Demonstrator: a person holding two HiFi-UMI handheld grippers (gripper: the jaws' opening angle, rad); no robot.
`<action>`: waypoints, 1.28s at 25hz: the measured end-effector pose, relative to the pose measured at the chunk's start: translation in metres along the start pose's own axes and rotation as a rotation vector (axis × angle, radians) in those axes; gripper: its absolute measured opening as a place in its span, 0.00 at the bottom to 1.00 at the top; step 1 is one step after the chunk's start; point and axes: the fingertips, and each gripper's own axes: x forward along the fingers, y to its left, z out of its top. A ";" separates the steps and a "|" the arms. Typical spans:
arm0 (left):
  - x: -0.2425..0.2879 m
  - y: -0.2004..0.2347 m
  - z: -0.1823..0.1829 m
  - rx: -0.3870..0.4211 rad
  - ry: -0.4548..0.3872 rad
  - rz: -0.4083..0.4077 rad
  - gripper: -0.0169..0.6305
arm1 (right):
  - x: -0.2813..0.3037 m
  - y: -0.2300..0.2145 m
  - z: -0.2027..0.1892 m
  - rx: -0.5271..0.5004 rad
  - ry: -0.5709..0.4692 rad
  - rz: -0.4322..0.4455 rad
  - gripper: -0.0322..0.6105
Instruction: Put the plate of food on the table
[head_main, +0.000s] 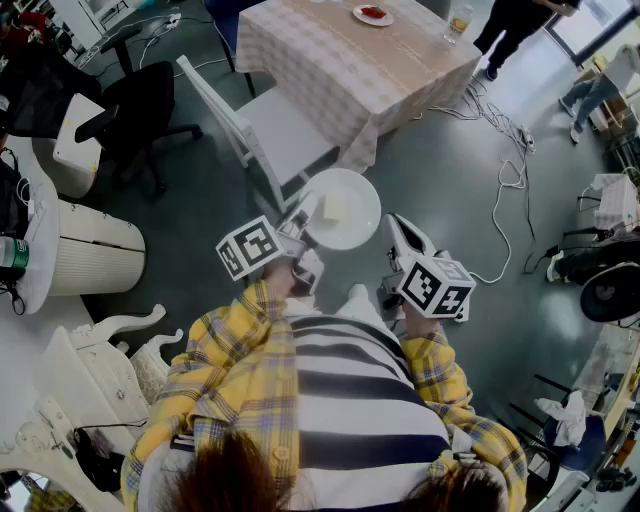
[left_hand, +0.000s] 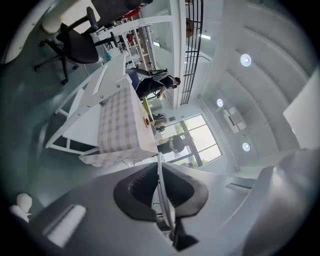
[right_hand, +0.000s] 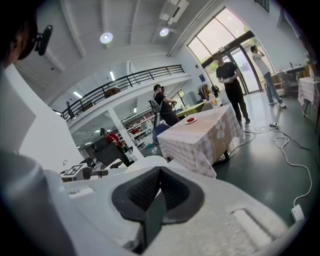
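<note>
A white plate with a pale piece of food hangs above the grey floor, in front of the person's chest. My left gripper is shut on the plate's near left rim. In the left gripper view the rim runs edge-on between the dark pads of the left gripper. My right gripper hovers just right of the plate, shut, with nothing in it. In the right gripper view the right gripper has its pads together. The table with a checked cloth stands ahead, beyond a white chair.
On the table are a small plate of red food and a glass. A person stands at its far corner. A black office chair is at the left, with a white ribbed bin nearby. Cables trail across the floor at the right.
</note>
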 end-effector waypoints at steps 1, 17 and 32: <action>0.000 0.000 0.000 0.000 -0.001 0.000 0.04 | 0.000 -0.001 0.000 0.000 0.001 -0.002 0.05; 0.002 0.008 0.000 -0.004 0.010 0.014 0.04 | 0.008 -0.002 -0.005 0.023 0.019 -0.002 0.05; 0.004 0.029 0.009 -0.030 0.005 0.041 0.04 | 0.031 0.002 -0.013 0.006 0.055 -0.045 0.05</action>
